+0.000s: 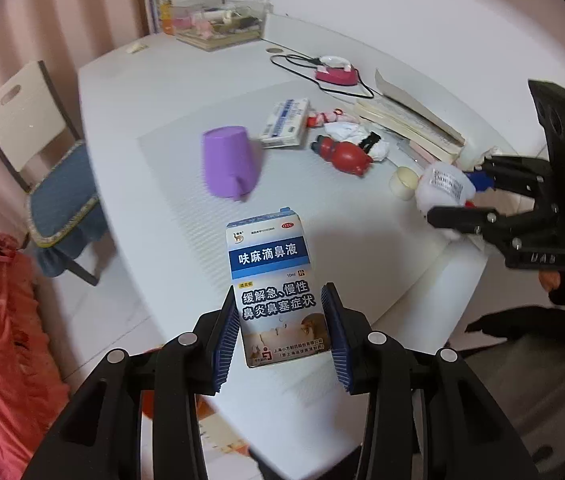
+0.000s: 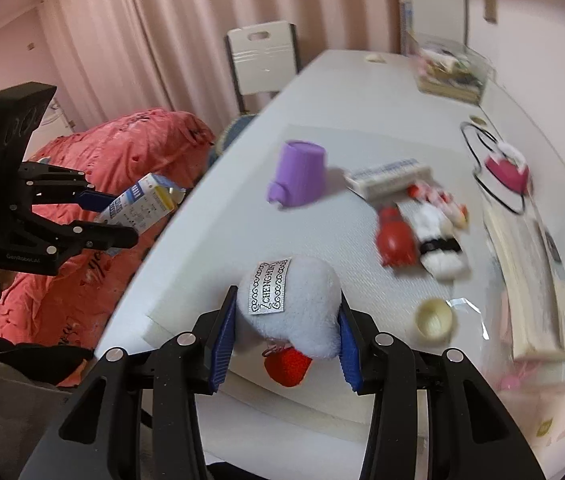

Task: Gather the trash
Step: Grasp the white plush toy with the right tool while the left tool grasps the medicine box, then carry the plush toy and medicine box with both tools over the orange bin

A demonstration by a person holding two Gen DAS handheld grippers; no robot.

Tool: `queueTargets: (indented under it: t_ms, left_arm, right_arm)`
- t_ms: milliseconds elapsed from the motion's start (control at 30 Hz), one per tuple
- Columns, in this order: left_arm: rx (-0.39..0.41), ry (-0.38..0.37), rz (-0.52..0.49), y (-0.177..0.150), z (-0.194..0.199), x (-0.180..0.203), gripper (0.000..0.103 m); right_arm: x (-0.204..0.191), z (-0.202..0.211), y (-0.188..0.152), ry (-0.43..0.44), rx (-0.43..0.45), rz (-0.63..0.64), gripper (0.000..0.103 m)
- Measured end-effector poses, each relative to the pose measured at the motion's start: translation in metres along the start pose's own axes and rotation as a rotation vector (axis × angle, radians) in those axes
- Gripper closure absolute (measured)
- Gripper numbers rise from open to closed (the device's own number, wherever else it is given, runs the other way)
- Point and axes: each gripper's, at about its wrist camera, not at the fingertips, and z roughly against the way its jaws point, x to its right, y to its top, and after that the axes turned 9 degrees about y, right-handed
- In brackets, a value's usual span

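The left gripper [image 1: 284,332] clamps the medicine box [image 1: 278,288] lengthwise, held off the table [image 1: 142,128] near the pink bag [image 2: 82,208] (likely the trash), while the right gripper [image 2: 286,336] squeezes a white plush toy [image 2: 294,304].

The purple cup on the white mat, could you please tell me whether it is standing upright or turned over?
Turned over. The purple cup rests mouth-down on the mat, its closed flat base facing up in both views.
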Motion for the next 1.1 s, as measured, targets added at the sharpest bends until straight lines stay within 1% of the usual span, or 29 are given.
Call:
queueTargets:
  t_ms: [133,267,500,667,867,1000,1033,1100]
  left_arm:
    - [0.001,0.032,0.029,-0.013,0.015,-0.022,0.061]
    - [-0.009,0.059,0.075,-0.031,0.023,-0.047,0.061]
    - [-0.029,0.105,0.173,-0.067,0.034,-0.094,0.06]
    - [-0.052,0.128,0.247,-0.097,0.039,-0.13,0.06]
    - [-0.088,0.133,0.304,-0.123,0.029,-0.169,0.06]
    - [-0.113,0.117,0.331,-0.139,0.014,-0.194,0.06]
    - [-0.121,0.112,0.336,-0.143,0.007,-0.201,0.06]
    - [-0.133,0.098,0.344,-0.149,-0.004,-0.213,0.06]
  right_arm:
    - [-0.024,-0.003,0.016,0.027,-0.002,0.043,0.059]
    - [-0.049,-0.014,0.032,0.057,-0.014,0.083,0.059]
    - [-0.105,-0.052,0.062,0.129,-0.054,0.169,0.058]
    - [-0.153,-0.091,0.082,0.191,-0.087,0.229,0.058]
    - [-0.21,-0.141,0.104,0.243,-0.128,0.31,0.058]
    - [-0.233,-0.179,0.116,0.272,-0.156,0.303,0.058]
    - [-0.24,-0.195,0.118,0.285,-0.169,0.294,0.058]
    - [-0.248,-0.215,0.119,0.297,-0.189,0.287,0.058]
